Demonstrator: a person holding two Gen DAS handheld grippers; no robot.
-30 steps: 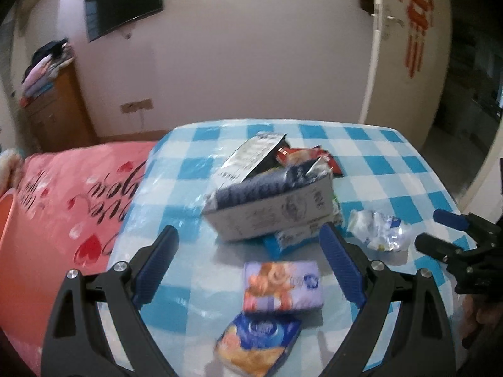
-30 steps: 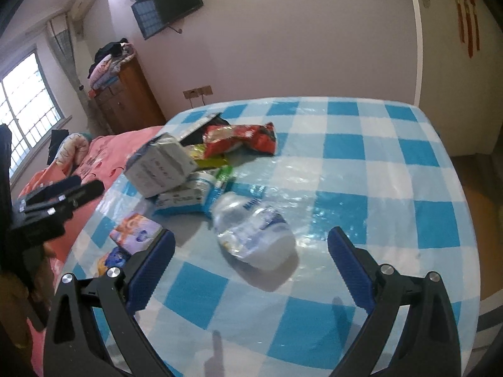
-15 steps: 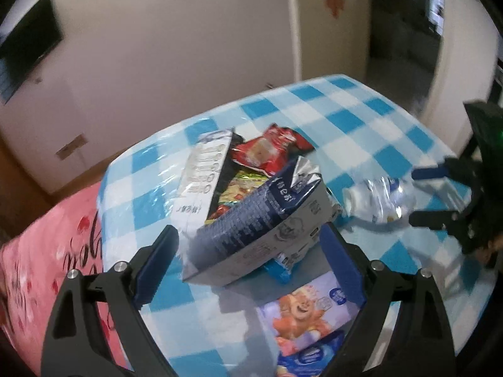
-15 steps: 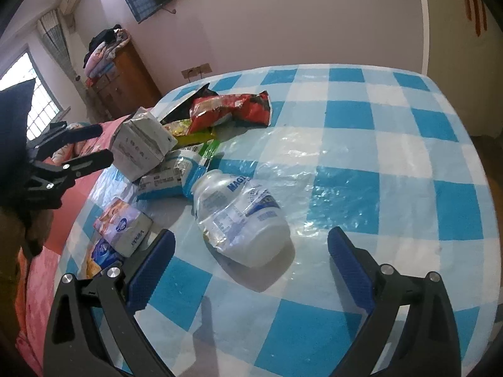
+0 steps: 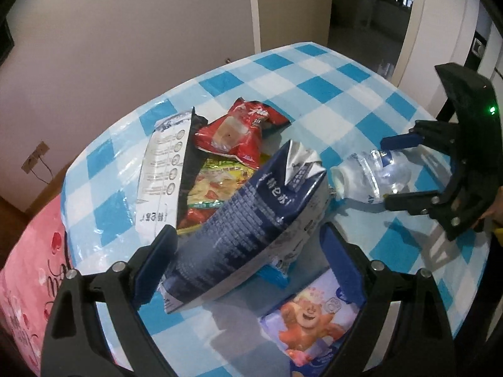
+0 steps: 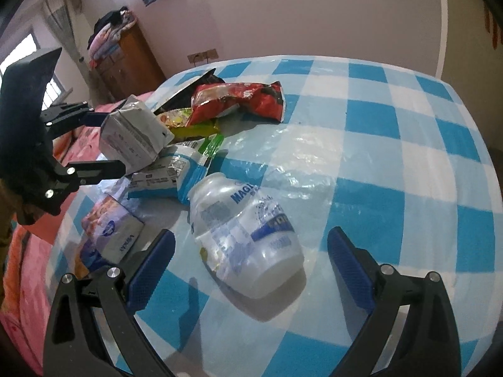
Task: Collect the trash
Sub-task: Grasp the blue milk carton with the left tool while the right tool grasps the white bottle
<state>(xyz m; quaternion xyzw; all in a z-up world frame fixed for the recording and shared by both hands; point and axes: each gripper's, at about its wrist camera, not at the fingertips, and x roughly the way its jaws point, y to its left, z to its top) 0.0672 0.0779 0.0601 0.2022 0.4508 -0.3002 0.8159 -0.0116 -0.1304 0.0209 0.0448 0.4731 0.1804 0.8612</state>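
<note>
Trash lies on a blue-and-white checked table [image 5: 314, 88]. My left gripper [image 5: 248, 257] is open, its fingers on either side of a crumpled blue-and-white milk carton [image 5: 248, 220], which also shows in the right wrist view [image 6: 132, 135]. My right gripper [image 6: 248, 264] is open around a crushed clear plastic bottle [image 6: 245, 238] that lies on its side; the bottle also shows in the left wrist view [image 5: 371, 176]. A red snack bag [image 5: 239, 132], a yellow-green wrapper [image 5: 213, 182] and a black-and-white packet [image 5: 163, 169] lie behind the carton.
Two tissue packs [image 5: 311, 320] lie near the table's front edge, also seen in the right wrist view [image 6: 110, 229]. A blue-and-white wrapper [image 6: 169, 172] lies under the carton. A pink bedspread [image 5: 28, 276] lies left of the table. A wooden cabinet [image 6: 125, 59] stands by the wall.
My left gripper has moved forward and turned right, so the carton now sits between its fingers. My right gripper has moved closer to the bottle, now between its fingers.
</note>
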